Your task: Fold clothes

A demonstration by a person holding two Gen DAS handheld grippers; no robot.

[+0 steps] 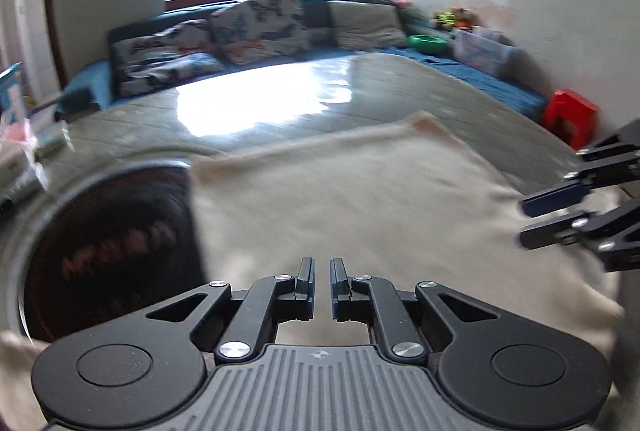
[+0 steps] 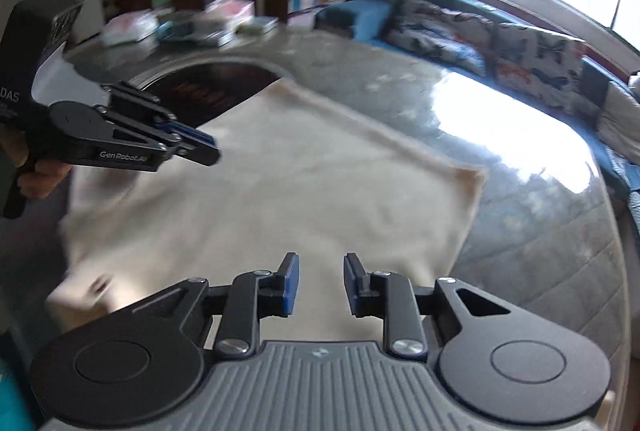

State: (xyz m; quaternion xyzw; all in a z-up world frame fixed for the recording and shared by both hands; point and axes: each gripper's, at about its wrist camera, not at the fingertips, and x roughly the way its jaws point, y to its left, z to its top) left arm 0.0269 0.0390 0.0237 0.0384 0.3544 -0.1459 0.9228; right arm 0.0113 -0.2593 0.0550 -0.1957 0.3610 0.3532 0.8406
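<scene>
A cream cloth point(image 1: 360, 199) lies spread flat on the glossy grey table point(image 1: 260, 99); it also shows in the right wrist view point(image 2: 280, 199). My left gripper point(image 1: 322, 283) hovers over the cloth's near edge, its jaws a narrow gap apart with nothing between them. It appears at the left of the right wrist view point(image 2: 200, 145). My right gripper point(image 2: 318, 283) is open and empty above the cloth's near edge. It also shows at the right of the left wrist view point(image 1: 532, 219).
A dark round inset point(image 1: 112, 255) in the table lies partly under the cloth's left side. Boxes and packets point(image 2: 180, 23) clutter the table's far end. A blue sofa with patterned cushions point(image 1: 256, 27) runs behind. A red stool point(image 1: 572, 115) stands at the right.
</scene>
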